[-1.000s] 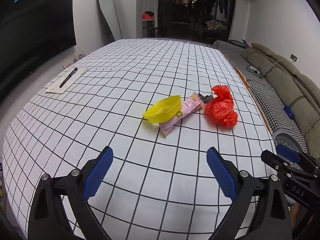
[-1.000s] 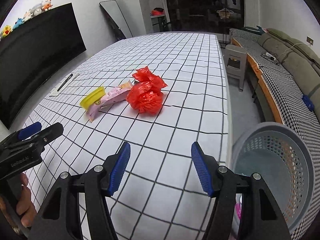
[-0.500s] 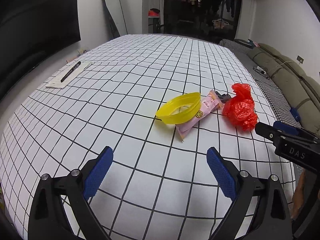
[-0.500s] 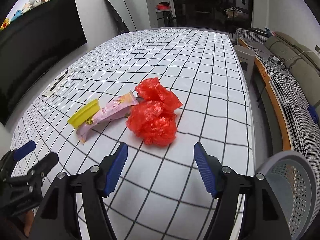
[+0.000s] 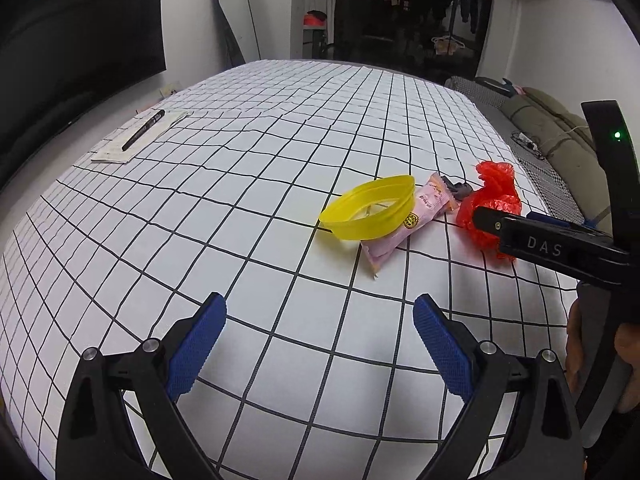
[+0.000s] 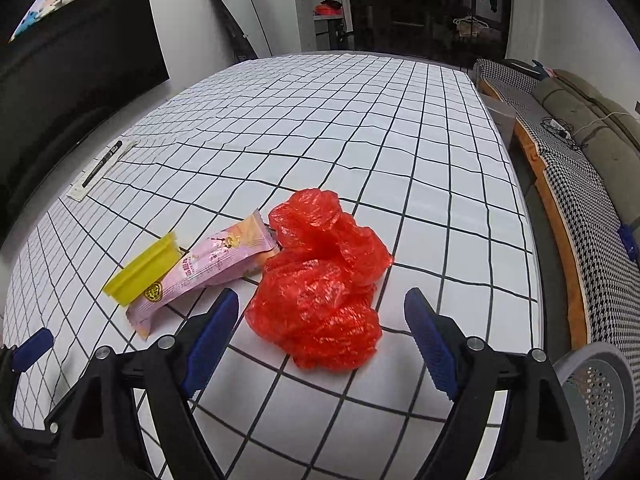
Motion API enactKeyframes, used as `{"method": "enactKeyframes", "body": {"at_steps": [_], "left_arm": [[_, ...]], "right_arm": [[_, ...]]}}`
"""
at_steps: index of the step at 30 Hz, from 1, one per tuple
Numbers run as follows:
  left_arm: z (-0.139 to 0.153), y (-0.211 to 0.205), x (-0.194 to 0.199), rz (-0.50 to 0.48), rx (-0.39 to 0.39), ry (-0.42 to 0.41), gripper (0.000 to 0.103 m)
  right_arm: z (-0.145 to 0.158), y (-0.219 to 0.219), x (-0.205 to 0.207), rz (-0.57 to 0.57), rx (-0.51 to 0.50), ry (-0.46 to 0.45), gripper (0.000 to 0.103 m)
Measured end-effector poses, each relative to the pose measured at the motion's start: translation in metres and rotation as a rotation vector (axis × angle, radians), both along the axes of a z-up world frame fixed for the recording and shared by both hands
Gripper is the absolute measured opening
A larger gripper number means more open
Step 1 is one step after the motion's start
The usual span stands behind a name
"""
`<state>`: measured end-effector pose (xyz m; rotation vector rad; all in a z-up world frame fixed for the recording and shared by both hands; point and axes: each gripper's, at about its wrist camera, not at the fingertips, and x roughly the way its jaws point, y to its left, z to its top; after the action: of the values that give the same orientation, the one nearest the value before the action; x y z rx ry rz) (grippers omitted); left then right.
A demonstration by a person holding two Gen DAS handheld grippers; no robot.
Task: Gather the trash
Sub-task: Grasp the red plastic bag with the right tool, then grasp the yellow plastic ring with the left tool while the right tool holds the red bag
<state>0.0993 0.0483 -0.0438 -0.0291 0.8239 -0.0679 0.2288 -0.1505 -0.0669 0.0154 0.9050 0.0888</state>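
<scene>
The right gripper (image 6: 322, 334) is held low over the table with its blue-padded fingers (image 6: 210, 338) spread wide and nothing clamped. A crumpled red plastic bag (image 6: 320, 286) is seen lying on the checked tablecloth (image 6: 360, 128) just ahead of the fingers, its near end reaching between the two pads, though contact with either cannot be told. A pink snack wrapper (image 6: 208, 270) is laid touching the bag's left side, and a yellow plastic lid (image 6: 140, 274) rests against the wrapper's far left.

The left gripper (image 5: 320, 346) is likewise held wide apart and empty, over bare cloth; the lid (image 5: 370, 212), the wrapper (image 5: 404, 226) and the bag (image 5: 494, 200) are seen ahead of it and to its right, well apart from its pads.

A grey perforated basket (image 6: 600, 400) is placed below the table's right edge, near the right gripper; what it holds is not shown. A pen (image 5: 143, 130) is laid on a slip of paper (image 5: 116, 150) near the far left edge. A broad stretch of cloth is left open beyond the trash, and a sofa (image 6: 580, 112) is set along the right.
</scene>
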Motion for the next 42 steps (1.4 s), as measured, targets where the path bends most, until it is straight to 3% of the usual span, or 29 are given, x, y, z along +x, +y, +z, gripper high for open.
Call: {"method": "enactKeyframes", "body": {"at_steps": [15,16,17,23,35,42], "left_arm": [[0.0,0.001,-0.001,-0.003,-0.015,0.006,0.093],[0.0,0.001,0.0,-0.003,-0.015,0.007,0.093],[0.0,0.001,-0.001,-0.002,-0.014,0.008,0.093],[-0.001,0.001,0.001,0.007,-0.013,0.013,0.093],[0.011,-0.006,0.008,-0.039,-0.014,0.022,0.093],[0.02,-0.017,0.031,-0.096,-0.015,0.018,0.093]], "right_arm": [[-0.013,0.003,0.013,-0.034,-0.057,0.007,0.08],[-0.013,0.004,0.013,-0.03,-0.064,0.003,0.075],[-0.013,0.005,0.012,-0.023,-0.073,-0.001,0.062],[-0.009,0.005,0.003,0.003,-0.06,-0.008,0.058],[0.019,-0.03,-0.077,-0.066,0.062,-0.044,0.058],[0.019,-0.04,-0.119,-0.089,0.1,-0.043,0.058]]}}
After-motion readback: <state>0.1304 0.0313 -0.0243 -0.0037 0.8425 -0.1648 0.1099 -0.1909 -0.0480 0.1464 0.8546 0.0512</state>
